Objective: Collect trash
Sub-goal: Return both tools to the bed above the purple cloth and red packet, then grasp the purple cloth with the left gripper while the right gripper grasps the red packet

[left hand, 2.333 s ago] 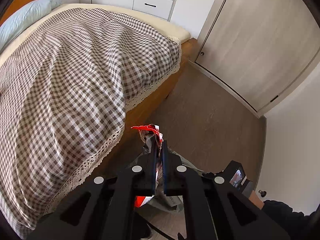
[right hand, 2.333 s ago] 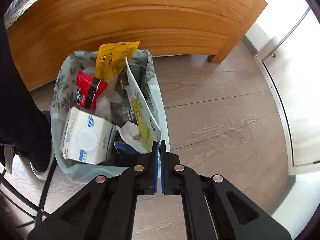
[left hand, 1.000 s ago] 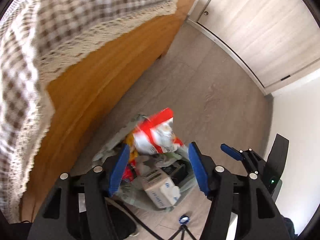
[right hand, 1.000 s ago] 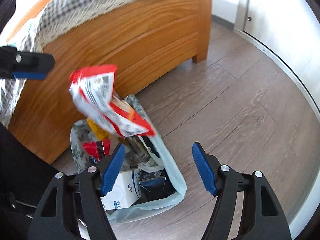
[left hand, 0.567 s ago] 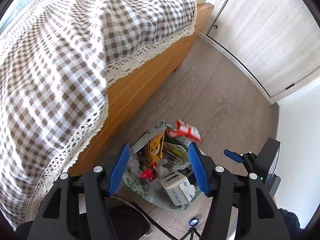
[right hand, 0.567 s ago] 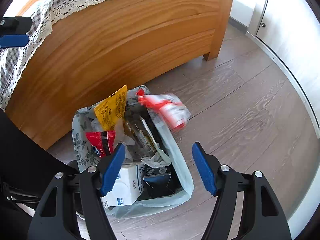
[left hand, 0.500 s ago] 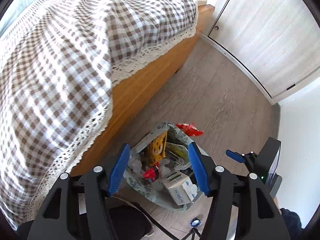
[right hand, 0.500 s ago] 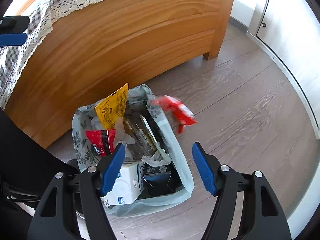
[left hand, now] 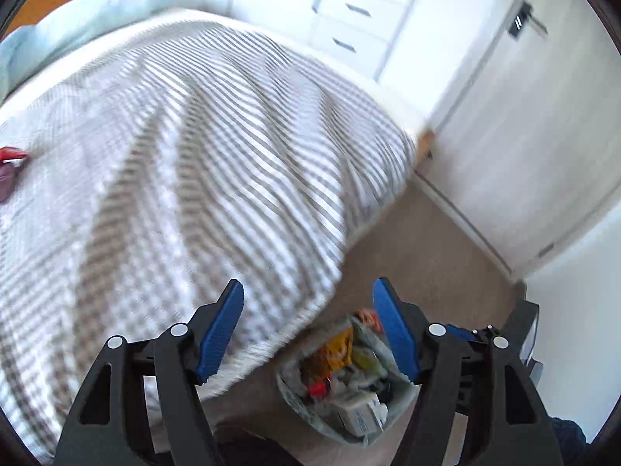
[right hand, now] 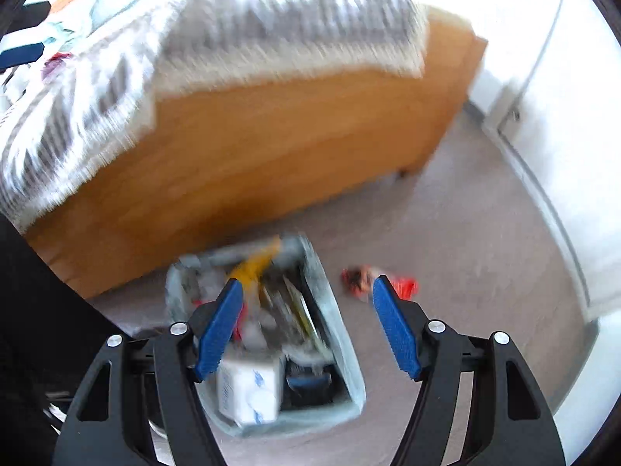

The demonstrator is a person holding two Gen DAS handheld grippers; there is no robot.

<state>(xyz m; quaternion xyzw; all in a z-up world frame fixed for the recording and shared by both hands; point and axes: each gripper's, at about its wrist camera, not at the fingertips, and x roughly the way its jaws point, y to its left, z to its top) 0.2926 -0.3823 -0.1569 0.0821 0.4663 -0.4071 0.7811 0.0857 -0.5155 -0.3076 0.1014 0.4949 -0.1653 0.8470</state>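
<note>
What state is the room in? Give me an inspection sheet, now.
Surface: floor, blurred.
Job's things: trash bag open and full, beside the bed; red wrapper on the floor outside the bag.
Clutter: red item on the checked cover, too blurred to identify.
Grippers: left gripper jaws open, empty, just been opening; right gripper jaws open, empty.
Cables: nothing seen.
Surroundings: pillow, white doors.

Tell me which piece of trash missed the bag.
The red wrapper: it lies on the bare floor beside the trash bag; the others sit inside.
</note>
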